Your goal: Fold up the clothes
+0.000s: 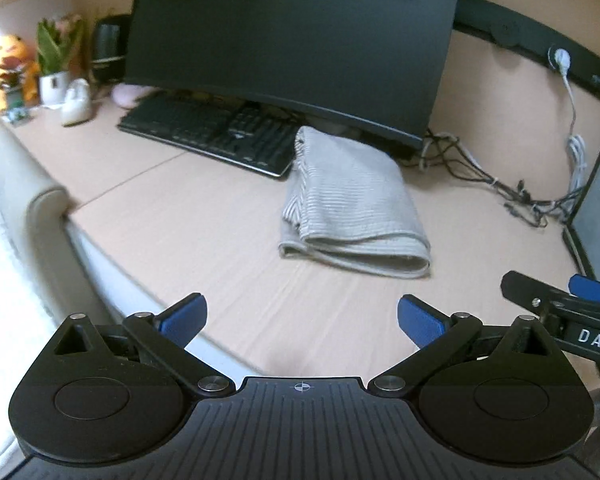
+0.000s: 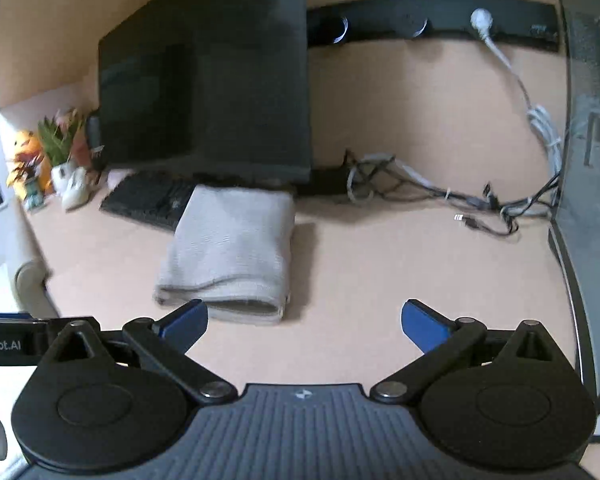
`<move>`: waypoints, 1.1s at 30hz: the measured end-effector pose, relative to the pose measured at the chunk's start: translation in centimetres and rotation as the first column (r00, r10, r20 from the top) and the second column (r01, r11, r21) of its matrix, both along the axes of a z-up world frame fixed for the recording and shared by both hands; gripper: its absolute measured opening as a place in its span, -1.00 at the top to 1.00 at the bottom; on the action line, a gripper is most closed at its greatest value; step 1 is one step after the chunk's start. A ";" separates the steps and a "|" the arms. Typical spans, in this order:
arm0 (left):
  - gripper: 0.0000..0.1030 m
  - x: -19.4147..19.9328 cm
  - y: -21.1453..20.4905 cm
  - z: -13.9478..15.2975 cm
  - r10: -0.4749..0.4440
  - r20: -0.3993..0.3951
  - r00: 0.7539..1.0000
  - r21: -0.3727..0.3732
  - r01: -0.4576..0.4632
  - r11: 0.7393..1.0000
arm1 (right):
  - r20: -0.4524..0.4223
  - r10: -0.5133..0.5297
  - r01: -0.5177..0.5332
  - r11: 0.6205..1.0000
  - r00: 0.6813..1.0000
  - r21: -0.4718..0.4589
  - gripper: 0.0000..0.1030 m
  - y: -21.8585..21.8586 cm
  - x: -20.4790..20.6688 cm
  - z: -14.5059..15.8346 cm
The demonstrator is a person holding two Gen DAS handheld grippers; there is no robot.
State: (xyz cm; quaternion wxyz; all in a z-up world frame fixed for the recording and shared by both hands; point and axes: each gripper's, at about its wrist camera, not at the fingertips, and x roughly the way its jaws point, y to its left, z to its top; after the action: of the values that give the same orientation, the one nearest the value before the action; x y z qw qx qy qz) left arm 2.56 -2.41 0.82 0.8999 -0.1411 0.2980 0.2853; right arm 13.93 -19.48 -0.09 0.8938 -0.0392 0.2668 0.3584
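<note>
Desk (image 1: 204, 224): pale peach wood-grain top w/ a seam running diagonally across its left part; same peach panel forms the back wall (image 2: 412, 96). Rounded beige rail (image 1: 40, 208) along the desk's left edge, white surface beyond it.

Monitor (image 1: 292, 36): big, dark, screen off, stands at the back centre. Dark case (image 2: 588, 120) upright at the far right edge of the desk. Black strip (image 2: 432, 20) runs along the wall behind, w/ a white plug (image 2: 480, 20) in it; white cord drops from the plug to a tangle of cables (image 2: 420, 188) on the desk between monitor & case.

Keyboard (image 1: 212, 136): black, under the monitor's front edge, left of centre.

Cloth (image 1: 352, 208): grey ribbed, folded into a thick rectangle, flat on the desk, its far end touching the keyboard's right end & tucked by the monitor base. Rounded fold edge faces the cameras. Nothing grips it.

Left back corner, small stuff: orange plush (image 1: 12, 68), potted plant (image 1: 56, 56) in a white pot, dark speaker (image 1: 110, 46), white figure (image 1: 76, 102) in front of them.

Left gripper (image 1: 302, 322): blue pads spread wide, empty, over bare desk, near side of the cloth, apart from it. Right gripper (image 2: 304, 324): also wide, empty, just short of the cloth's near right corner; left pad (image 2: 186, 322) overlaps the fold edge in view, contact unclear. Both views slightly motion-blurred.
</note>
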 end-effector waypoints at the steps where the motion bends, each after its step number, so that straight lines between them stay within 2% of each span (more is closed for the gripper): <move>1: -1.00 -0.3 -0.6 0.0 0.005 -0.005 1.000 0.008 -0.004 1.000 | -0.010 0.019 -0.019 1.000 1.000 0.000 -1.00 -0.3 -0.1 -0.1; 6: -1.00 -2.0 -2.5 0.2 0.035 -0.006 0.999 0.011 -0.035 0.999 | -0.013 0.095 -0.095 0.995 0.995 0.001 -1.00 -1.2 -1.0 -0.6; 13: -1.00 -3.5 -5.5 -0.2 0.096 -0.022 0.995 0.008 -0.096 0.995 | 0.022 0.092 -0.092 0.996 0.996 0.011 -1.00 -2.2 -1.7 0.0; 16: -1.00 -4.0 -5.9 0.0 0.140 0.002 0.990 0.020 -0.140 0.990 | 0.040 0.085 -0.084 0.996 0.996 -0.025 -1.00 -2.0 -1.8 -0.2; 20: -1.00 -5.5 -5.7 0.4 0.197 0.058 0.979 -0.008 -0.197 0.980 | -0.008 0.086 -0.086 0.995 0.996 -0.049 -1.00 -1.9 -1.4 -0.6; 28: -1.00 -7.1 -5.1 0.3 0.228 0.062 0.972 -0.040 -0.226 0.973 | 0.003 0.137 -0.137 0.989 0.991 -0.055 -1.00 -1.4 -2.9 -0.2; 33: -1.00 -7.3 -5.3 0.2 0.212 0.053 0.976 -0.034 -0.210 0.977 | 0.009 0.164 -0.163 0.984 0.986 -0.066 -1.00 -1.0 -4.0 -0.1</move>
State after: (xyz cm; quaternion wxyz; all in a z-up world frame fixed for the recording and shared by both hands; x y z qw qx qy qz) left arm -4.69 -7.70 0.97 0.8706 -0.1925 0.2600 0.3708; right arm 9.91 -20.43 -0.16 0.8614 -0.0924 0.2679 0.4215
